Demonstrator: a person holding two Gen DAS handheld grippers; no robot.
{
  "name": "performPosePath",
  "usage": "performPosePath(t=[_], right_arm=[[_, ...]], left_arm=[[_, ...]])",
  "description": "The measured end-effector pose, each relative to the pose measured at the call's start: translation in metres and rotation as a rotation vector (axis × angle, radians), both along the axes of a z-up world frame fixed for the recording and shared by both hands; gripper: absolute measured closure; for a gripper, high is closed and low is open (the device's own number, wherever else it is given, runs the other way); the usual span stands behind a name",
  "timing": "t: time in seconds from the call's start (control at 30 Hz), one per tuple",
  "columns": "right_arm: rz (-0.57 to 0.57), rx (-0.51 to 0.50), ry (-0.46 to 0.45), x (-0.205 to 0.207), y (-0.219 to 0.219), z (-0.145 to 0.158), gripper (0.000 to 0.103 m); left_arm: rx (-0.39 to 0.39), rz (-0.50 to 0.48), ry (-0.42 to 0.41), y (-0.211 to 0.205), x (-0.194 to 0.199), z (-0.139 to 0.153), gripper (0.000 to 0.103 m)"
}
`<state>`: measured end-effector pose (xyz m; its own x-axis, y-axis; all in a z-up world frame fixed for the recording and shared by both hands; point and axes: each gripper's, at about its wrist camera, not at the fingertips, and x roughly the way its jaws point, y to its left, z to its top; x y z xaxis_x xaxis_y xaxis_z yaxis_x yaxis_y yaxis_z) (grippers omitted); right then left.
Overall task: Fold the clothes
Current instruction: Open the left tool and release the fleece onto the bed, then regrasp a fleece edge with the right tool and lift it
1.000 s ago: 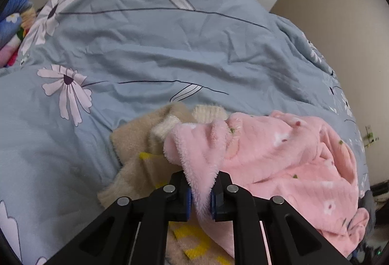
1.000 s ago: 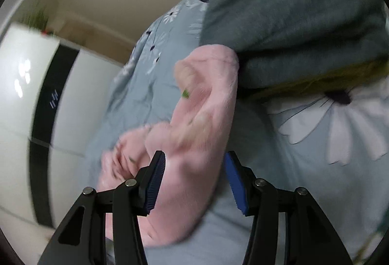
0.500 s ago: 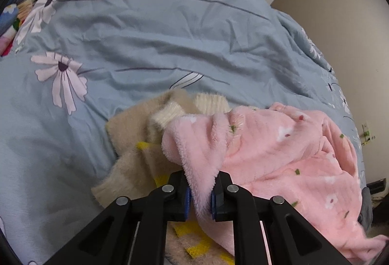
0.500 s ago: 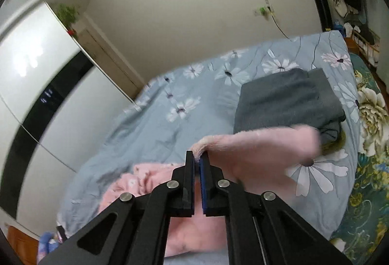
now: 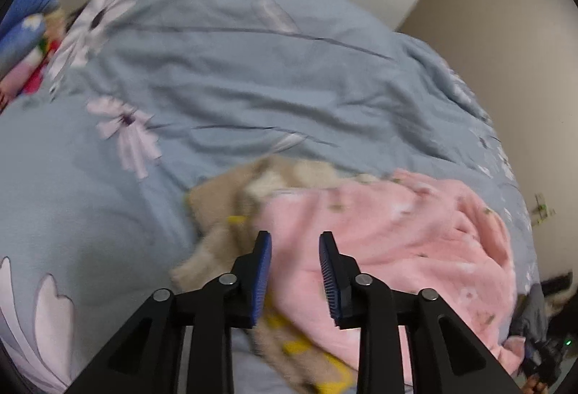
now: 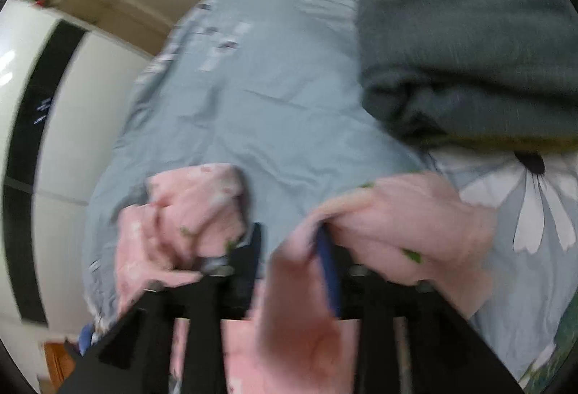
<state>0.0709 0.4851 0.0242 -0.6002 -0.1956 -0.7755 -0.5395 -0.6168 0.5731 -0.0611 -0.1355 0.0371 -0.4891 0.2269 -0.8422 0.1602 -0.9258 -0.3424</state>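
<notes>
A fluffy pink garment point(image 5: 408, 242) with small flowers lies rumpled on the blue floral bed cover point(image 5: 224, 76), partly over a beige and yellow knit garment point(image 5: 220, 213). My left gripper point(image 5: 295, 249) is open just above the pink garment's near edge, holding nothing. In the right wrist view the pink garment point(image 6: 408, 213) drapes over and between the fingers of my right gripper point(image 6: 289, 242), which stands open. The view is blurred.
A folded dark grey-green garment point(image 6: 469, 43) lies on the cover point(image 6: 281, 97) at the upper right. A white wardrobe with a black stripe point(image 6: 32, 112) stands left. Colourful bedding point(image 5: 25, 43) lies at the far left edge. A beige wall point(image 5: 505, 43) is on the right.
Both grippers have opened and let go of the pink garment. The right gripper has dropped low toward the bed. The pink cloth has fallen flatter.
</notes>
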Motion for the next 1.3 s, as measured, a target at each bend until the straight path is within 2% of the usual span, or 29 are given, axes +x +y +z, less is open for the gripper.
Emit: performPosePath(t=[0.07,0.17,0.23,0.33,0.4,0.5,0.73,0.87,0.97,1.0,1.03,1.1,1.2,1.3], right_arm=[[-0.012,0.031,0.053,0.022,0.006,0.014,0.057],[-0.032,0.077,0.132,0.055,0.015,0.036,0.055],[-0.085,0.09,0.121,0.075,0.025,0.028,0.055],[-0.153,0.035,0.055,0.108,0.044,-0.009,0.055],[-0.185,-0.019,0.03,0.119,0.049,-0.031,0.055],[-0.238,-0.132,-0.011,0.132,0.053,-0.061,0.055],[-0.249,-0.372,0.133,0.144,0.045,-0.093,0.05],[-0.224,-0.408,0.148,0.131,0.037,-0.098,0.049],[-0.246,-0.411,0.204,0.126,0.035,-0.092,0.048],[-0.259,-0.405,0.223,0.126,0.035,-0.089,0.054],[-0.271,-0.4,0.242,0.126,0.036,-0.086,0.072],[-0.297,-0.388,0.281,0.126,0.037,-0.079,0.097],[-0.317,-0.321,0.349,0.135,0.043,-0.053,0.103],[-0.334,-0.133,0.418,0.155,0.047,0.001,0.103]], left_arm=[[0.006,-0.069,0.022,0.029,0.005,0.008,0.062],[0.031,-0.219,0.033,0.091,0.01,0.009,0.061],[0.052,-0.322,0.02,0.137,0.015,0.003,0.061],[0.061,-0.418,-0.017,0.191,0.023,-0.009,0.061],[0.065,-0.447,-0.026,0.218,0.03,-0.015,0.061],[0.058,-0.445,-0.046,0.23,0.039,-0.026,0.061],[0.043,-0.414,-0.125,0.24,0.047,-0.056,0.061],[0.025,-0.415,-0.112,0.244,0.05,-0.058,0.06],[0.005,-0.424,-0.105,0.249,0.052,-0.059,0.059],[0.004,-0.426,-0.104,0.25,0.052,-0.061,0.059],[0.008,-0.424,-0.106,0.25,0.051,-0.062,0.059],[0.015,-0.421,-0.11,0.251,0.052,-0.064,0.059],[0.028,-0.417,-0.116,0.25,0.05,-0.063,0.058],[0.052,-0.41,-0.122,0.248,0.048,-0.063,0.058]])
